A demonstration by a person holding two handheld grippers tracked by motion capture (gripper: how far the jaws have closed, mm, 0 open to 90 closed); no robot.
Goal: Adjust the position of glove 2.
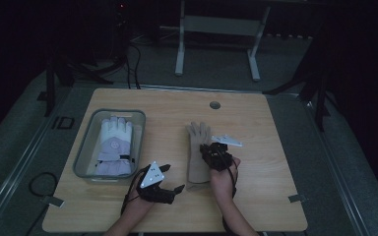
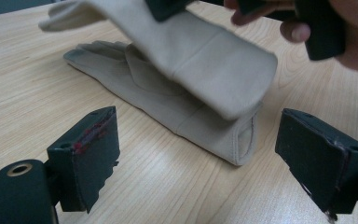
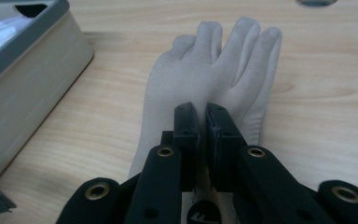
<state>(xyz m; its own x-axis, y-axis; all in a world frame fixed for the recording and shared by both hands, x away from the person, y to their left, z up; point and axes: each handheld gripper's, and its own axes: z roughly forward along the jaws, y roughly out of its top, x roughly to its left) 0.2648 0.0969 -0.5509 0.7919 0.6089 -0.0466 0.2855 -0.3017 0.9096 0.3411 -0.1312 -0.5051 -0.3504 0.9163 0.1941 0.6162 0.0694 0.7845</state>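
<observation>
Two beige gloves sit at mid-table. The lower glove lies flat on the wood, its cuff open towards my left gripper. The upper glove hangs slightly above it, pinched by my right gripper. In the right gripper view the jaws are shut on this beige glove, whose fingers point away from them. In the high view the right gripper is over the beige gloves. My left gripper stands open just short of the cuffs, with its wide-apart jaws touching nothing.
A grey bin at the table's left holds a white and lavender glove; its wall stands close to the left of the held glove. A round cable hole lies at the far edge. Bare wood stretches to the right.
</observation>
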